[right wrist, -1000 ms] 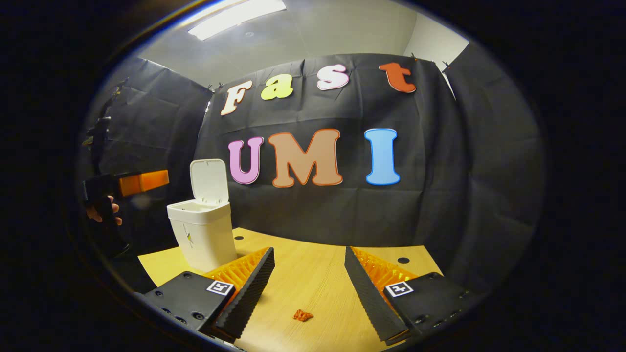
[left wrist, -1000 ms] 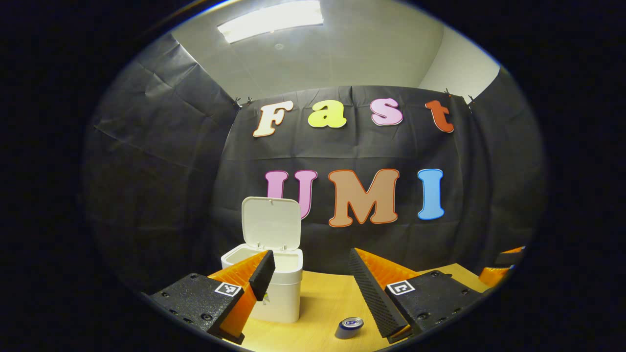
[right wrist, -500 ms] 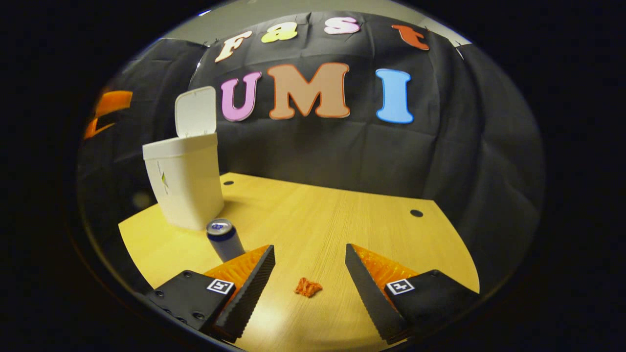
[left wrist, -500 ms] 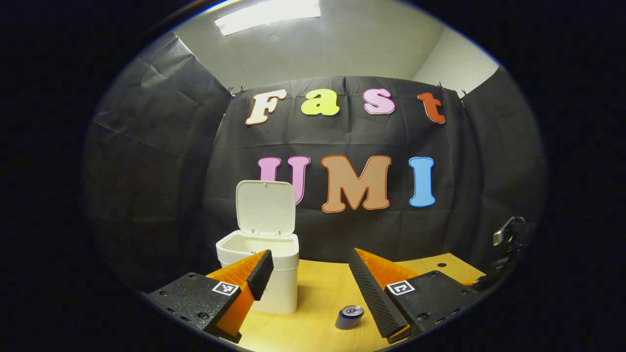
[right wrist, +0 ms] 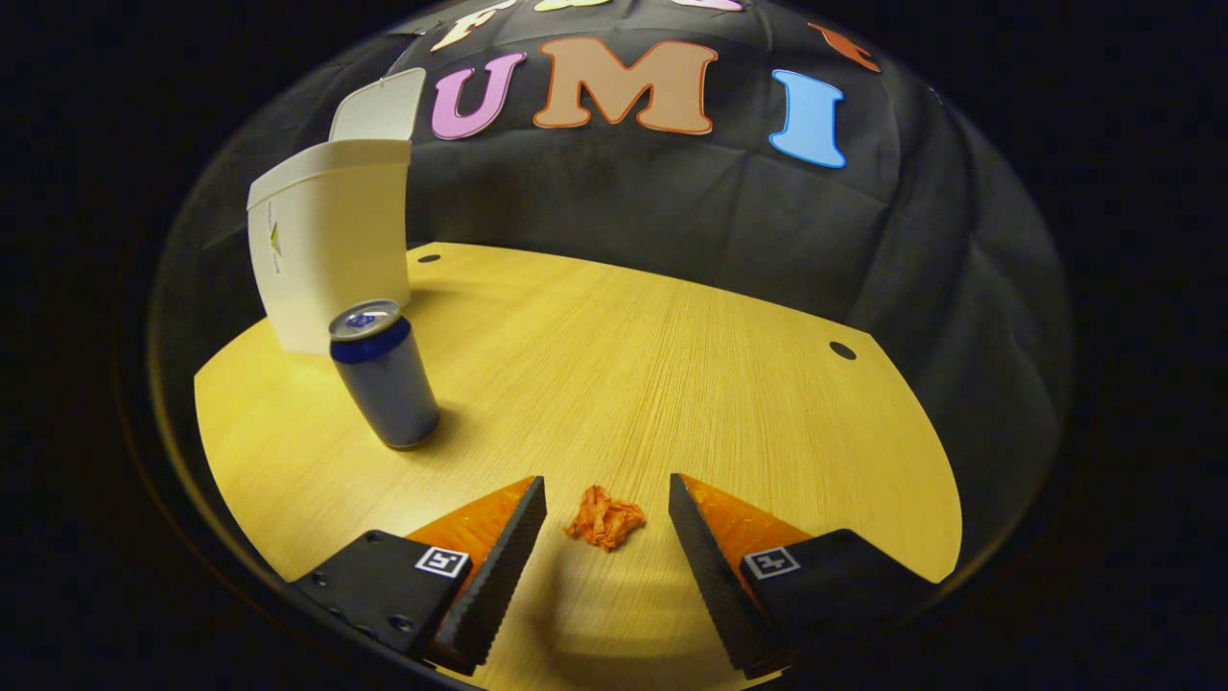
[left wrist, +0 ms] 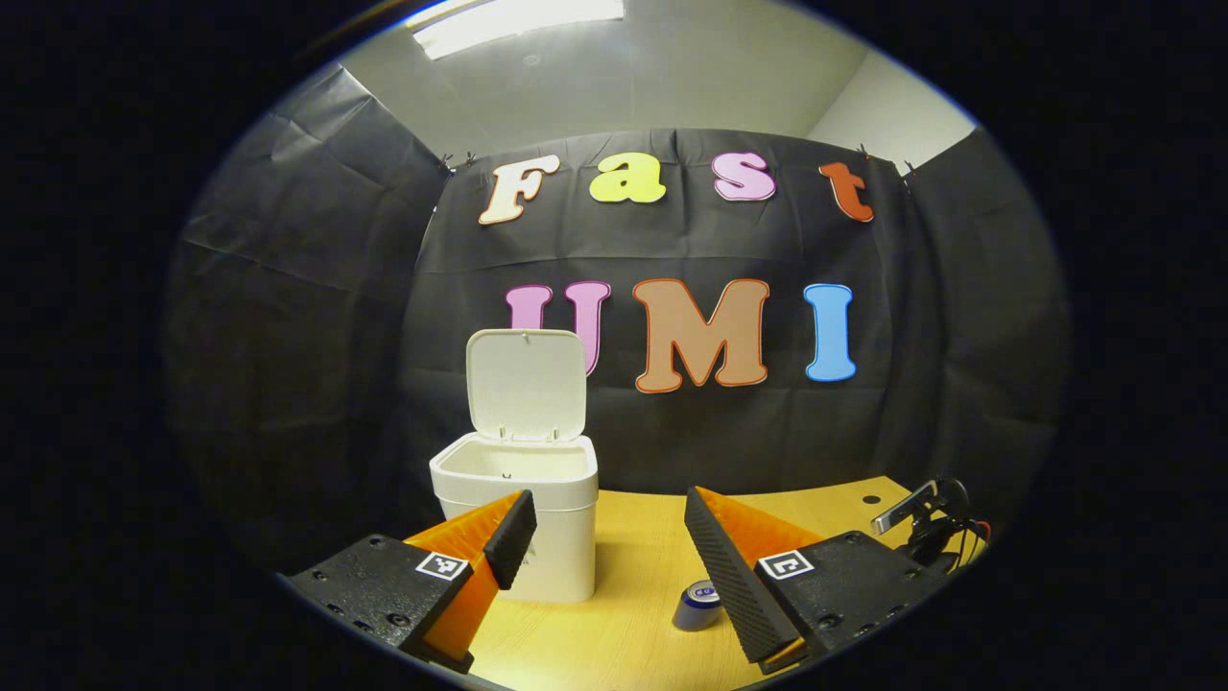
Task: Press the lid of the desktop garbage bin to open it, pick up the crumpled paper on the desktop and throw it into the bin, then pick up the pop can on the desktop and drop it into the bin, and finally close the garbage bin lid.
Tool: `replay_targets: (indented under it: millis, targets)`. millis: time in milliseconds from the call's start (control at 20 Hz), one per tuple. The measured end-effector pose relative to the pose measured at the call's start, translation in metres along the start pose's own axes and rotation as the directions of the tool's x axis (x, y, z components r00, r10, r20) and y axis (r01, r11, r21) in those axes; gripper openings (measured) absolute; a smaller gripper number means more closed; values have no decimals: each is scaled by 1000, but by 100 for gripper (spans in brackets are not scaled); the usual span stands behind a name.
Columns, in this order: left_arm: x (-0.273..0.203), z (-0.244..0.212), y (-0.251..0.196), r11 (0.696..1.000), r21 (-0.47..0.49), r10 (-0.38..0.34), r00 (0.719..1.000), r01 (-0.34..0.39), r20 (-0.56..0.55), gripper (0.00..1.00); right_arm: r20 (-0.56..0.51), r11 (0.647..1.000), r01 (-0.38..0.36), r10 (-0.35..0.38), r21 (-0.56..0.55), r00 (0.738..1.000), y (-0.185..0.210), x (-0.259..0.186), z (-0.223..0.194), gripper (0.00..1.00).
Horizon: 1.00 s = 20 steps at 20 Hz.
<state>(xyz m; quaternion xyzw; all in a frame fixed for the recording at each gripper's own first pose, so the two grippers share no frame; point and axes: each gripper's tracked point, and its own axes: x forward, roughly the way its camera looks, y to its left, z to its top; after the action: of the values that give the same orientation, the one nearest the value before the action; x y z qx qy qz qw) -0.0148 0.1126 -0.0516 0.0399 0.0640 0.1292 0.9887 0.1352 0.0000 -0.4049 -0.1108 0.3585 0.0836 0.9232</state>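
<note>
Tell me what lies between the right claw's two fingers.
In the right gripper view, the open right claw brackets the crumpled orange paper on the bare wooden desktop, untouched.

Pop can [left wrist: 697, 607]: right side and lower body hidden behind the left gripper's right finger [left wrist: 731, 576] in left gripper view; label too small to make out.

Garbage bin [left wrist: 523, 523]: lower left front corner covered by the left finger [left wrist: 513, 537]; floor of the interior out of sight past the rim.

Dark device [left wrist: 926, 523] at far right of the table: small, partly lost in shadow, cannot tell what it is.

Bin lid [right wrist: 379, 104] in right gripper view: lower part hidden behind the bin's own wall.

Small mark [right wrist: 274, 238] on bin side: too small to tell.
</note>
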Motion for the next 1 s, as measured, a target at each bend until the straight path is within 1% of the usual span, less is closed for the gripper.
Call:
replay_targets:
  millis: [50, 100, 150, 200, 250, 300, 350, 400, 450, 500, 550, 600, 700, 800, 900, 950, 1000]
  targets:
    - [0, -2, 0, 1000, 0, -1, 1000, 1, -5, 94, -10, 1000, -2, 2, -12, 1000, 0, 5, -4, 87]
    - [0, -3, 1, 1000, -1, -4, 1000, 4, -10, 94, -28, 1000, -21, 20, -19, 999, 5, 8, -9, 90]
    - [1, -4, 0, 1000, 0, -6, 1000, 6, -14, 94, -49, 999, -35, 33, -24, 998, 9, 12, -14, 87]
    - [3, -5, 1, 1000, 3, -7, 1000, 7, -18, 93, -69, 999, -36, 34, -31, 997, 9, 15, -20, 77]
    - [3, -6, 2, 1000, 5, -7, 1000, 7, -22, 93, -94, 998, -53, 50, -35, 994, 13, 17, -25, 79]
    - [4, -6, 2, 1000, 7, -8, 1000, 8, -23, 93, -132, 997, -64, 59, -37, 990, 16, 15, -34, 71]
    - [4, -5, 3, 1000, 9, -5, 1000, 5, -18, 94, -139, 996, -78, 72, -38, 988, 17, 14, -35, 64]
    - [5, -4, 2, 1000, 11, -8, 1000, 8, -14, 94, -134, 996, -91, 86, -27, 987, 19, 16, -33, 55]
    - [5, -4, 2, 1000, 11, -9, 1000, 9, -15, 94, -136, 994, -109, 105, -27, 985, 21, 16, -32, 49]
    - [7, -5, 1, 1000, 9, -10, 1000, 11, -17, 94, -138, 993, -118, 113, -25, 984, 22, 16, -33, 39]
    - [7, -6, 1, 1000, 7, -11, 1000, 12, -20, 94, -135, 992, -122, 117, -24, 984, 22, 19, -32, 34]
    - [7, -6, 0, 1000, 6, -14, 1000, 14, -20, 94, -132, 992, -122, 118, -21, 984, 22, 17, -31, 34]
    - [6, -5, -2, 1000, 9, -19, 1000, 20, -20, 94, -81, 991, -135, 134, -1, 988, 22, 12, -18, 34]
    - [6, -5, -4, 1000, 18, -25, 1000, 25, -16, 94, -4, 987, -157, 157, 21, 988, 25, -1, 9, 34]
    - [6, -5, -7, 999, 17, -33, 999, 34, -16, 94, 89, 981, -188, 183, 41, 979, 27, -22, 45, 33]
    - [6, -6, -8, 999, 12, -38, 999, 38, -17, 94, 140, 977, -206, 197, 52, 970, 29, -33, 67, 34]
    - [7, -6, -10, 999, 6, -42, 999, 43, -17, 94, 183, 972, -228, 214, 60, 960, 36, -47, 88, 33]
